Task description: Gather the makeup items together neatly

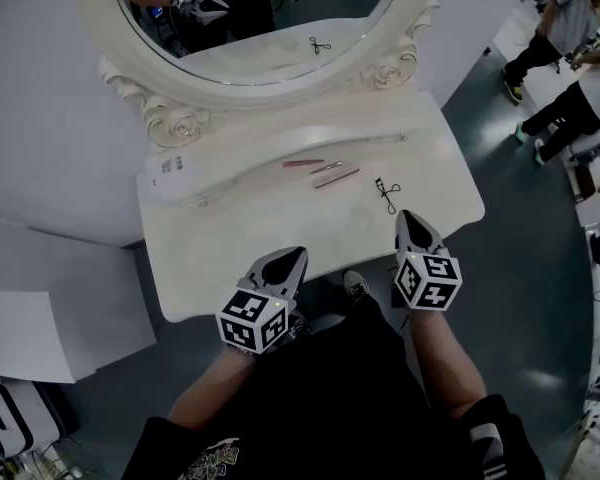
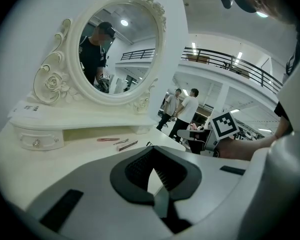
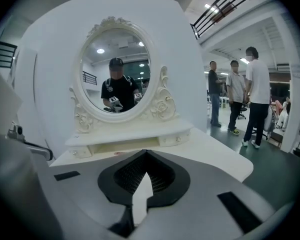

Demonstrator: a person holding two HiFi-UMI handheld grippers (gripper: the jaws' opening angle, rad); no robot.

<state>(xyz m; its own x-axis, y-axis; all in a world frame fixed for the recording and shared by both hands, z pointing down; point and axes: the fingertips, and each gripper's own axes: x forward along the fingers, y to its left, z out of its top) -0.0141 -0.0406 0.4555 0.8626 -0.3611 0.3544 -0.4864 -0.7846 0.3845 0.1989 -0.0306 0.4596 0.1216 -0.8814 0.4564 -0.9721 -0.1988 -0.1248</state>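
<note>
Mid-table, just in front of the raised shelf: pink stick, small metal piece and longer bar, close together but not lined up. Stick with long axis almost left-to-right in the head view; metal piece and bar tilted, right ends further toward the mirror. Off to their right, lying apart: eyelash curler, long axis roughly from shelf toward near edge, crosswise to the other three; handle end too small to tell. All four flat on the white dressing table. Right gripper above the near right edge, pointing toward the mirror, tips near the curler but not touching; jaws together, nothing between them. Left gripper above the near edge left of centre, angled toward the three-item group, well apart from it; jaws likewise closed and empty. White label at left end of shelf. Both grippers reflected in the oval mirror. Bystanders on the floor beyond the table's right side.
</note>
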